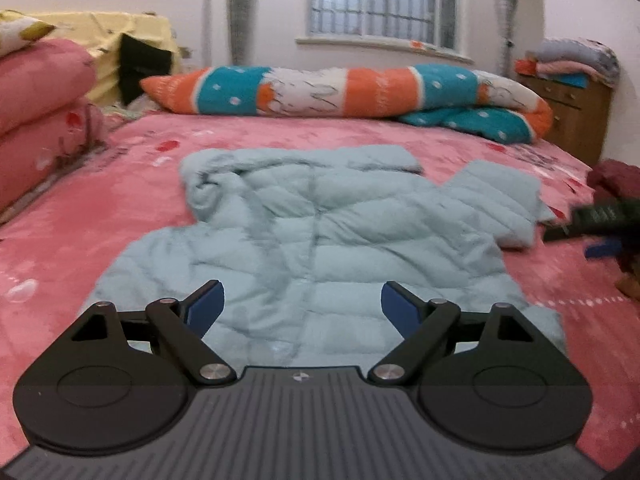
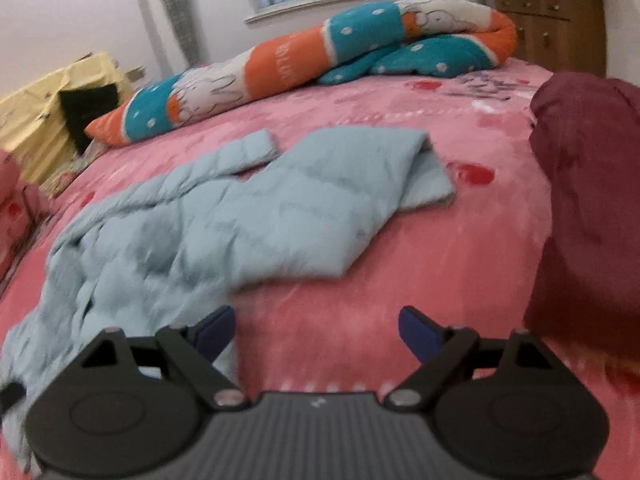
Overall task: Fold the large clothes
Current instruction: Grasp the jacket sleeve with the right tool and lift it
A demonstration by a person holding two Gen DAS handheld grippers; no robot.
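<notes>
While lying spread flat on the pink bedspread, the pale blue puffer jacket is waiting unheld; left gripper is hovering over its hem, fingers apart, empty; right gripper is hanging beside its sleeve, released

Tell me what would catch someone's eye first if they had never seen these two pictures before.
First, the pale blue puffer jacket spread flat in the middle of the pink bedspread, one sleeve angled out to the right. Next, the rolled orange, teal and white quilt lying across the far end of the bed under the window. In front, the left gripper is open over the jacket's hem and the right gripper is open over bare bedspread.
</notes>
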